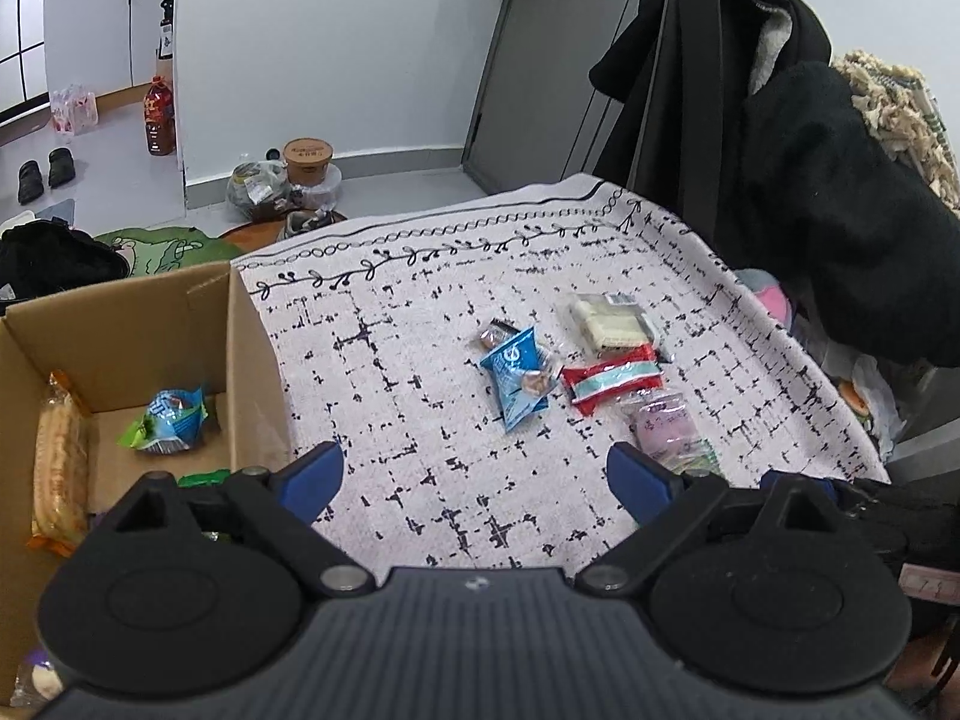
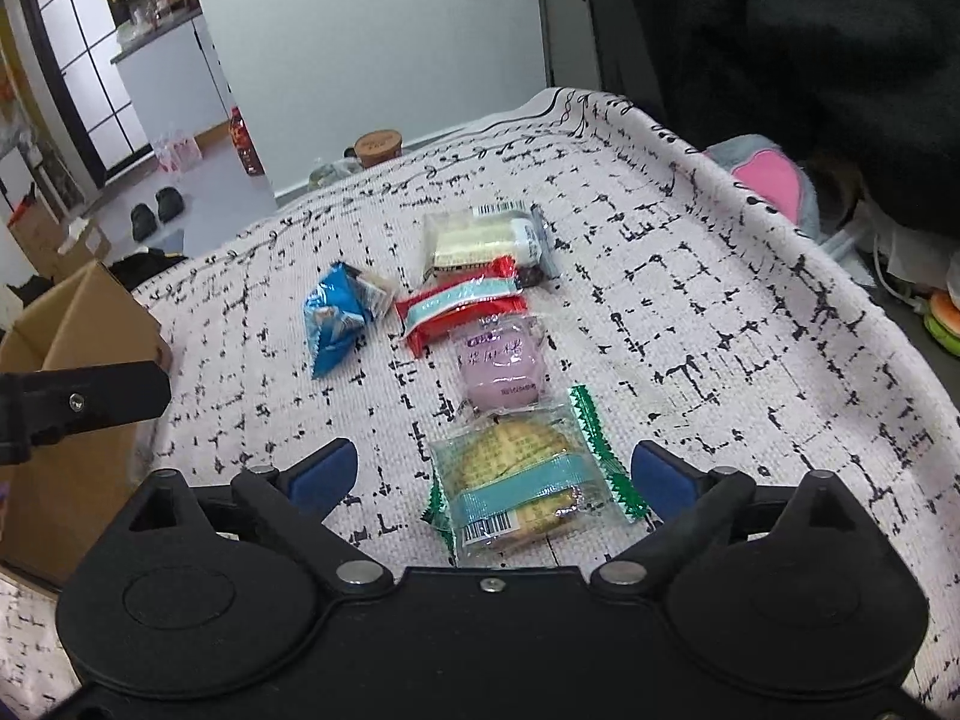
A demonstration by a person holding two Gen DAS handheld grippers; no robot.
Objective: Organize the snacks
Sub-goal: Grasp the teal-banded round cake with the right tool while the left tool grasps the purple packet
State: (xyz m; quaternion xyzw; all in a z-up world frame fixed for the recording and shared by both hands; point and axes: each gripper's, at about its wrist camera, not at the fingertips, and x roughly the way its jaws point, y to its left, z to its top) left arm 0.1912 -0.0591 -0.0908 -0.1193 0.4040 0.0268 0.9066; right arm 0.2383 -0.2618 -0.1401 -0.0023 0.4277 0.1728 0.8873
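Several wrapped snacks lie on a white patterned cloth (image 1: 420, 396): a blue packet (image 1: 517, 378) (image 2: 336, 315), a red bar (image 1: 612, 381) (image 2: 462, 306), a white wafer pack (image 1: 609, 324) (image 2: 480, 237), a purple mochi (image 1: 663, 426) (image 2: 501, 369) and a green-edged cracker pack (image 2: 528, 480). A cardboard box (image 1: 240, 360) (image 2: 78, 312) at the left holds a green-blue packet (image 1: 171, 420) and a long orange biscuit pack (image 1: 57, 468). My left gripper (image 1: 474, 480) is open and empty above the cloth beside the box. My right gripper (image 2: 495, 477) is open, its fingers either side of the cracker pack.
Black coats (image 1: 810, 180) hang at the right behind the table. A pink plush (image 2: 768, 180) sits off the right edge. Bottles, shoes and a tub (image 1: 309, 159) stand on the floor beyond. The left gripper's finger (image 2: 84, 402) shows in the right wrist view.
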